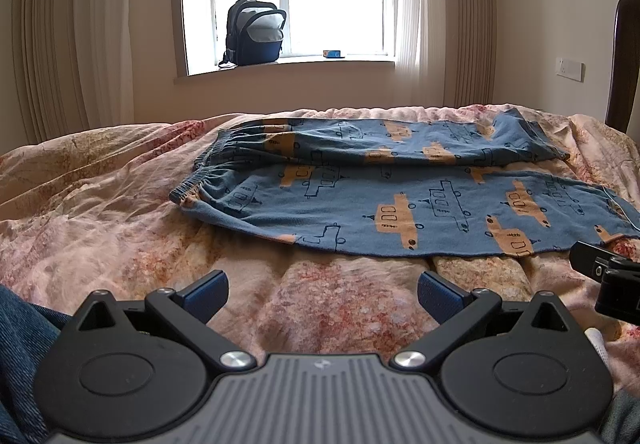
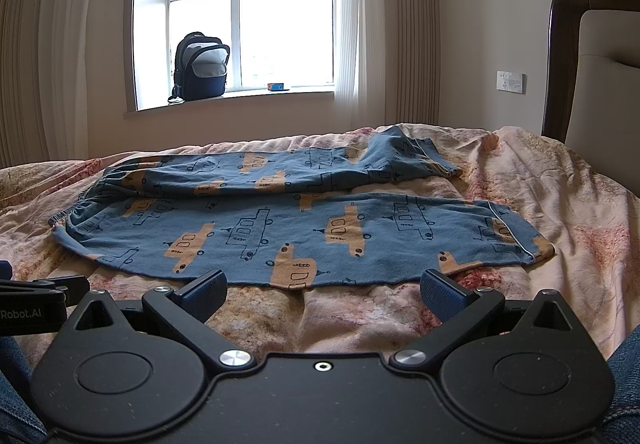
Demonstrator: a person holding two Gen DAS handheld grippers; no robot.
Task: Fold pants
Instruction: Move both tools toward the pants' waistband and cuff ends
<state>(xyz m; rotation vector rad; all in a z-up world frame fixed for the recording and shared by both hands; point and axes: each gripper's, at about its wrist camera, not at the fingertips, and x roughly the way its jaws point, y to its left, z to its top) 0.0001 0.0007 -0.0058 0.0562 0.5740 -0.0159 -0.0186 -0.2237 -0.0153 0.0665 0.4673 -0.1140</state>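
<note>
Blue pants with orange vehicle prints lie spread flat on the bed, waistband to the left, both legs running to the right, the far leg's cuff bunched up. My left gripper stands open over the quilt, just short of the near leg's front edge and nothing lies between its fingers. Open as well, my right gripper hovers close to the near leg's front hem, its blue pads empty. The right gripper's body shows at the right edge of the left wrist view.
A pink floral quilt covers the bed. A dark headboard stands at the right. A backpack and a small box sit on the window sill behind. Curtains flank the window. Denim-clad legs show at the lower corners.
</note>
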